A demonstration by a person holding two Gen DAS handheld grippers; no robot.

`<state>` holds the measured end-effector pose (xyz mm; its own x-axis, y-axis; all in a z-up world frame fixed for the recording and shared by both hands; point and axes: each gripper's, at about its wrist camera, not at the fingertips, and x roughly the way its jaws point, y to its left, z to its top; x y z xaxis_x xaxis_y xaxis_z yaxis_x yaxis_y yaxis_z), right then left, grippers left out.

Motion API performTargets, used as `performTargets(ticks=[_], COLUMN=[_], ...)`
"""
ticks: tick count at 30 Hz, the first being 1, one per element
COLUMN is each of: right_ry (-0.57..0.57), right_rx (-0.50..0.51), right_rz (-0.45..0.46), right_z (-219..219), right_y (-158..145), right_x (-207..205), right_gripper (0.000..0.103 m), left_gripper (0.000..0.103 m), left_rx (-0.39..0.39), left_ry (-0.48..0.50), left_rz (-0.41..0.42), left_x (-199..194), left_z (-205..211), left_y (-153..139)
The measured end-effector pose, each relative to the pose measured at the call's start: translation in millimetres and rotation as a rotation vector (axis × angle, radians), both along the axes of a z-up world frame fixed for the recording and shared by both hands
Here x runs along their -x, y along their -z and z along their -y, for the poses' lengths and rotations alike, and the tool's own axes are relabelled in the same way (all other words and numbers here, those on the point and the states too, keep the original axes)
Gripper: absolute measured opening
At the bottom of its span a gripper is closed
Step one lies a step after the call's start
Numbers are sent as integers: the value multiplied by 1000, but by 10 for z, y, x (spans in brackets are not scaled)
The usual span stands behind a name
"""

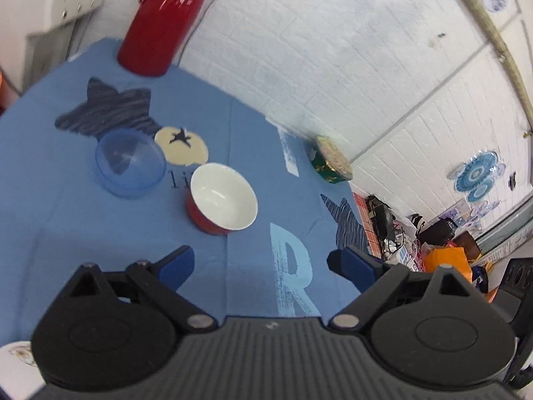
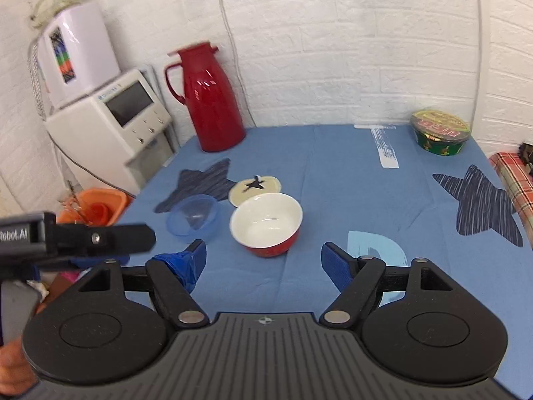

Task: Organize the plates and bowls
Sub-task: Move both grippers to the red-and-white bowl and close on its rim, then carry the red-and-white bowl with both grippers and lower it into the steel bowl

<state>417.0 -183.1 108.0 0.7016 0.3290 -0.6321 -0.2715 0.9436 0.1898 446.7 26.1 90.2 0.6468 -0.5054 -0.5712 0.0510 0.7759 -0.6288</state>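
Nothing stacked yet. Red bowl point(image 2: 266, 225) mid-bench, blue bowl point(image 2: 193, 219) just beside at its 9 o'clock. Left gripper point(image 1: 260, 263) and right gripper point(image 2: 263, 260): jaws wide, empty.

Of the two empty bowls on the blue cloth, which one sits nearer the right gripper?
The red bowl with the white inside, just ahead of the open right gripper. The clear blue plastic bowl sits further left, toward the red jug.

Jug point(image 1: 166, 16): top cut off by upper edge in left wrist view. Plate point(image 1: 16, 363): only a sliver showed at lower left, pattern unreadable. Tub point(image 1: 329, 160): label blurred.
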Motion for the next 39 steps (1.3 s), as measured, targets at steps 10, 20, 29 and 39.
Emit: performTargets(ticks=[10, 20, 29, 39], right_ry=[88, 49, 9, -132], right_rx=[137, 139, 139, 26], right_rz=[-155, -177, -183, -200], right_z=[-154, -281, -338, -442], right_y=[832, 1163, 1257, 1239], right_x=[-1279, -1740, -1792, -1532], right_gripper=[62, 63, 61, 30], left_gripper=[91, 91, 83, 0], left_rx=[65, -72, -118, -209], left_ry=[-205, -316, -374, -246], left_rz=[-264, -314, -288, -230], left_x=[-871, -1136, -1123, -1146], left_z=[15, 84, 167, 265], left_y=[836, 1032, 1053, 930])
